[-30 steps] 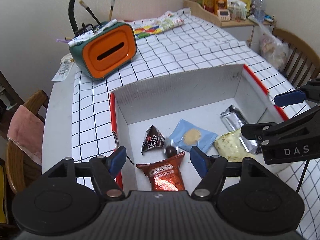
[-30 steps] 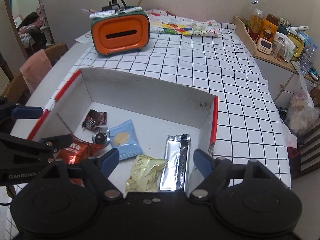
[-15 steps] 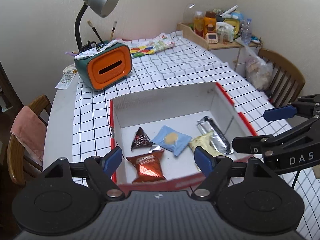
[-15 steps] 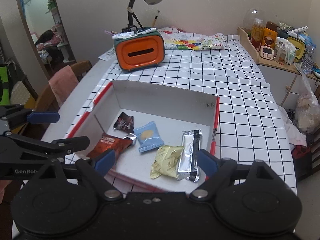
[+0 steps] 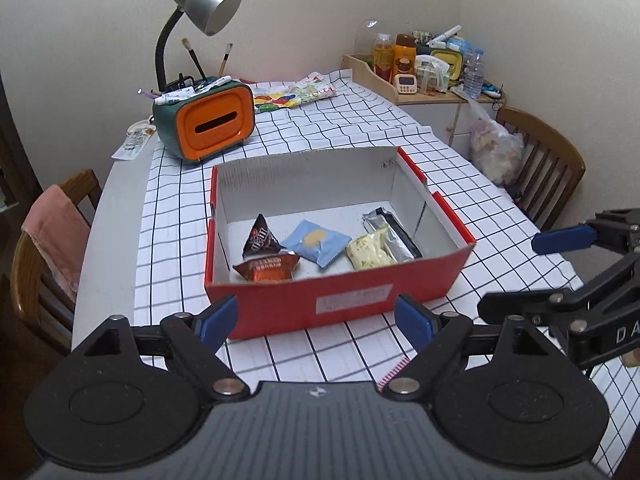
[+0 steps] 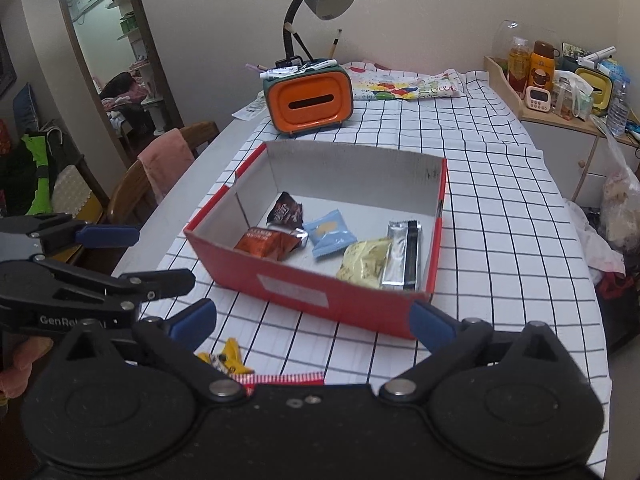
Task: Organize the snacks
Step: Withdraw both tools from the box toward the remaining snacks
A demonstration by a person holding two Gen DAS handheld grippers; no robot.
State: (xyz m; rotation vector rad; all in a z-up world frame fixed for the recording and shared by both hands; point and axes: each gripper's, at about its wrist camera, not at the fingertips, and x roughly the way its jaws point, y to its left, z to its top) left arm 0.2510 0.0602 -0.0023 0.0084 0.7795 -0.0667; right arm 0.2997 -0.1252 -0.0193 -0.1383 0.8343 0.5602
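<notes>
Left wrist view: the left claw [image 5: 316, 318] has drawn back from the red cardboard box [image 5: 340, 300]. A second ago its blue pads hung over the box's inside, just above the orange Oreo packet; they now stand short of the near red wall, over the checked cloth of the surface [image 5: 328, 356]. Its jaws have just been opening and stand wide apart, with nothing between them.

Contents of the box, left to right: a brown M&M's pouch [image 5: 260, 238] behind the orange Oreo packet [image 5: 266, 270], a light blue biscuit packet [image 5: 316, 242], a pale yellow snack bag [image 5: 370, 252], and a silver bar wrapper [image 5: 390, 232] partly under the yellow bag. All five lie on the box floor, as they did a second ago.

Right wrist view: the right claw [image 6: 312, 324] has likewise pulled back from above the yellow bag and silver bar to a place before the near wall. Its jaws have just been opening too, and are spread wide and empty. On the cloth outside the box, close under this claw, lie a small yellow wrapper [image 6: 226, 358] and a red-and-white striped packet edge [image 6: 284, 378].

Judgement: both claws have let go and retreated, so the boxed snacks look finished with. The two items outside the box are probably the remaining work.
</notes>
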